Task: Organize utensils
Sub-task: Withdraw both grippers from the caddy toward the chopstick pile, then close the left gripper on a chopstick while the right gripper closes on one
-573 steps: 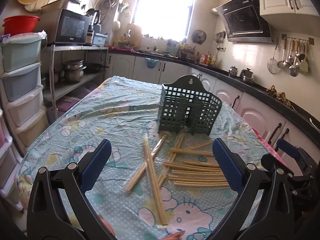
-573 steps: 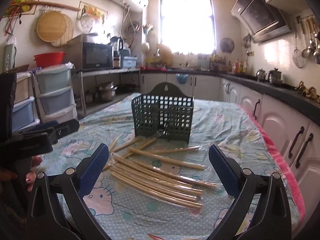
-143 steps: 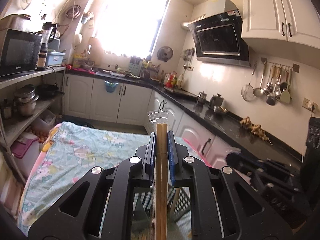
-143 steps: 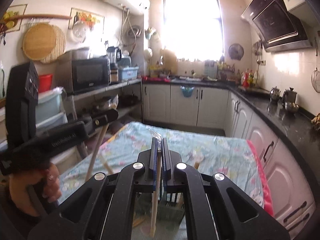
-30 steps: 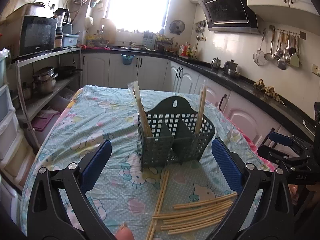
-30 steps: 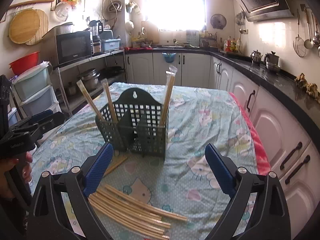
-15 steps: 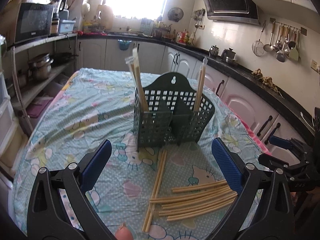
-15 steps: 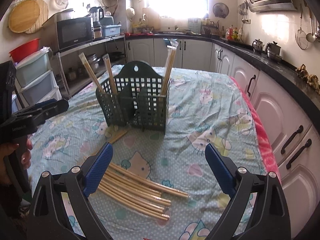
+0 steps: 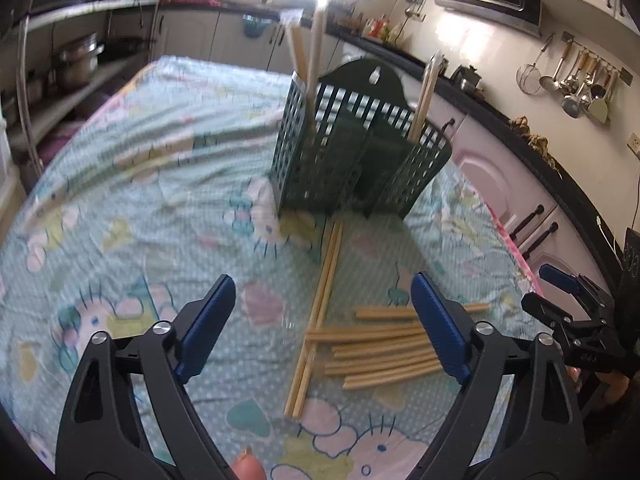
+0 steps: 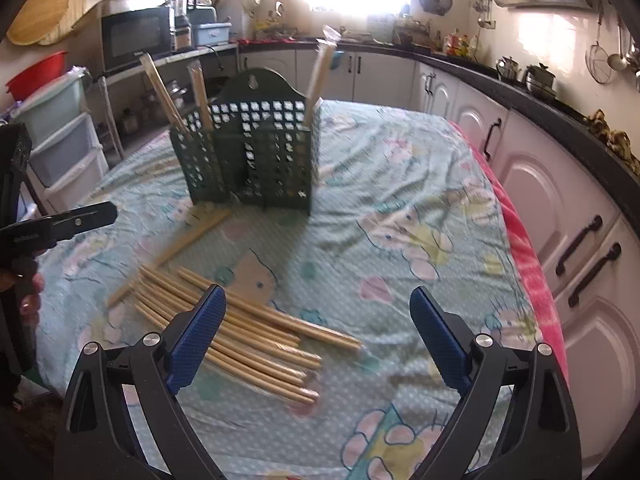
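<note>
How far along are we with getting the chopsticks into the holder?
Done: three wrapped chopstick pairs stand in the green holder. In hand: nothing. The left gripper is closing with nothing pinched yet, above the pair lying alone; the right gripper is open over the pile. Left: that pair and the whole pile on the tablecloth.
</note>
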A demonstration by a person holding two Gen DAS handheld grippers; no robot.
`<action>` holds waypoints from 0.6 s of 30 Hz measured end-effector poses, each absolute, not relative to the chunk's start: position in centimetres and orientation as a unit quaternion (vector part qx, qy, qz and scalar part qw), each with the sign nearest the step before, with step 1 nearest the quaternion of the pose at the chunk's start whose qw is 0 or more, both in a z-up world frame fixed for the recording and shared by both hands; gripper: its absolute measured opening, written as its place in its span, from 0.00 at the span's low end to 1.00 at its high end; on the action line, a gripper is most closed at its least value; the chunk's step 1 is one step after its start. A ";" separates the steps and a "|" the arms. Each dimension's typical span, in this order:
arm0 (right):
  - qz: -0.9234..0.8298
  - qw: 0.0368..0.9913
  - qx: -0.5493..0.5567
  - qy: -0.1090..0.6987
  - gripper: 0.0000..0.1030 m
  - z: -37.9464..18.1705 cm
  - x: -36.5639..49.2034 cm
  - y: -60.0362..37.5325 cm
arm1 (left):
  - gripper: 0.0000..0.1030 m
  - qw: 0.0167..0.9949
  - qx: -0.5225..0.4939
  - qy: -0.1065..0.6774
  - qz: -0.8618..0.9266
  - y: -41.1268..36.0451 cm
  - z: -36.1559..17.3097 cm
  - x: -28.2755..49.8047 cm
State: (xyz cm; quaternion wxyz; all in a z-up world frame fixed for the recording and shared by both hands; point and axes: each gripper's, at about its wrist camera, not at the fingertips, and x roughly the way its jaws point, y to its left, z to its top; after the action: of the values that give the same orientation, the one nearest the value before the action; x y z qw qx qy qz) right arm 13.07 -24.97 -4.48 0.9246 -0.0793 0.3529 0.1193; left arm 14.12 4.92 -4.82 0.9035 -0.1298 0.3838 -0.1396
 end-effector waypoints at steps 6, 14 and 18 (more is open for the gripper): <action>0.103 0.917 -0.071 0.379 0.80 -6.5 13.4 -26.7 | 0.67 0.882 -0.162 0.418 -0.145 5.8 -7.1 14.4; 0.098 0.906 -0.028 0.410 0.63 -8.5 14.3 -28.7 | 0.58 0.857 -0.198 0.450 -0.152 6.4 -9.4 15.2; 0.101 0.901 -0.010 0.422 0.54 -9.2 14.9 -29.4 | 0.53 0.854 -0.203 0.454 -0.151 6.6 -9.8 15.6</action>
State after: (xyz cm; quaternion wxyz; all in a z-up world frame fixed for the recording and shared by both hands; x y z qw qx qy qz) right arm 14.88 -29.36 -9.21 0.9009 -0.0104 0.4218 0.1013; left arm 15.56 6.59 -9.82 0.8543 -0.2030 0.4540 -0.1513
